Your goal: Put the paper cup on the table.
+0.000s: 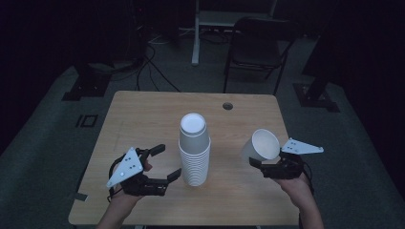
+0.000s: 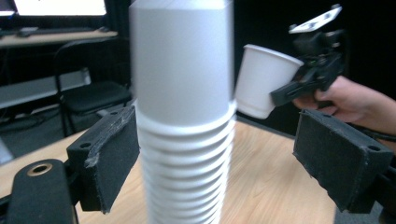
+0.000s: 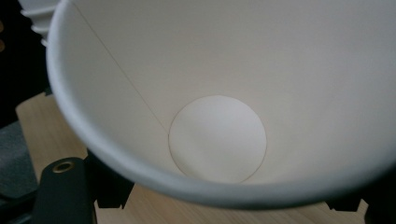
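the left gripper (image 1: 169, 163) sits with its jaws spread wide, one pad on either side of the stack of white paper cups (image 1: 194, 150) that stands upside down near the middle of the wooden table (image 1: 143, 114). in the left gripper view the stack (image 2: 184, 116) rises between the two black pads (image 2: 109, 154) — the left pad is just beside the ribbed rims or perhaps brushing them, which one i cannot tell through the blur, and the right pad stands well apart from them. nothing is gripped there.

the right gripper (image 1: 260, 163) holds a single white paper cup (image 1: 261, 145) off the table, tilted so its open mouth faces back toward the hand. its jaws are partly closed on the cup's wall near the rim — in the left gripper view one black finger (image 2: 289, 91) lies along the outside of that cup (image 2: 261, 79). in the right gripper view the cup's inside (image 3: 219, 140) sits right in front of the fingers, the round bottom in plain sight, with the edge of the stack (image 3: 39, 18) beyond its upper left rim.

the held cup is to the right of the stack, apart from it.
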### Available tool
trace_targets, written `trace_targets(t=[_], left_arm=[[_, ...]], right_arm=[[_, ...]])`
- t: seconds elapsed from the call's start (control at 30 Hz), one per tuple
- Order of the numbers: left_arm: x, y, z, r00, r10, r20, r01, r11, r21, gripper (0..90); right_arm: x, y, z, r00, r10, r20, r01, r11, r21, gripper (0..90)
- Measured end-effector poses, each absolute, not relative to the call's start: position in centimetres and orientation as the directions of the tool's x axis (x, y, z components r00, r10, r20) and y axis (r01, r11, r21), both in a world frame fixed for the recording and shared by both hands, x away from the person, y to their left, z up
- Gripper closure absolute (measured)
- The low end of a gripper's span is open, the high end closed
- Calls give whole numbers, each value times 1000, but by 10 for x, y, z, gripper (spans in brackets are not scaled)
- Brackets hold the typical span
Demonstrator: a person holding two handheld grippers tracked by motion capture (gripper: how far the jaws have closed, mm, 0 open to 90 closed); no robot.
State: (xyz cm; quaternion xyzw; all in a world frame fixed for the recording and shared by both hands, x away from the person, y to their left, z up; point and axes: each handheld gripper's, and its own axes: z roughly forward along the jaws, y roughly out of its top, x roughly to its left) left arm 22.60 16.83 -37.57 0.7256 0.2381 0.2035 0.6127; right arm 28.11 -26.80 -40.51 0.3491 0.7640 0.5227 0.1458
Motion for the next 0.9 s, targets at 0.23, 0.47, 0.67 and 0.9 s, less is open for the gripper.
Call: trace_targets(t=[0.23, 0.47, 0.67, 0.9], left_arm=[[241, 196, -408, 743, 666, -66, 157, -77, 985, 145], [252, 212, -436, 690, 718, -89, 201, -72, 977, 144], [261, 222, -465, 633, 769, -83, 260, -110, 959, 144], [269, 230, -493, 582, 809, -88, 336, -141, 931, 144]], right_arm=[[294, -268, -417, -671, 731, 125, 401, 216, 890, 206], [310, -270, -434, -625, 770, 126, 429, 204, 880, 206], [327, -269, -454, -589, 797, 134, 468, 201, 860, 206], [343, -265, -470, -552, 824, 126, 497, 204, 843, 206]])
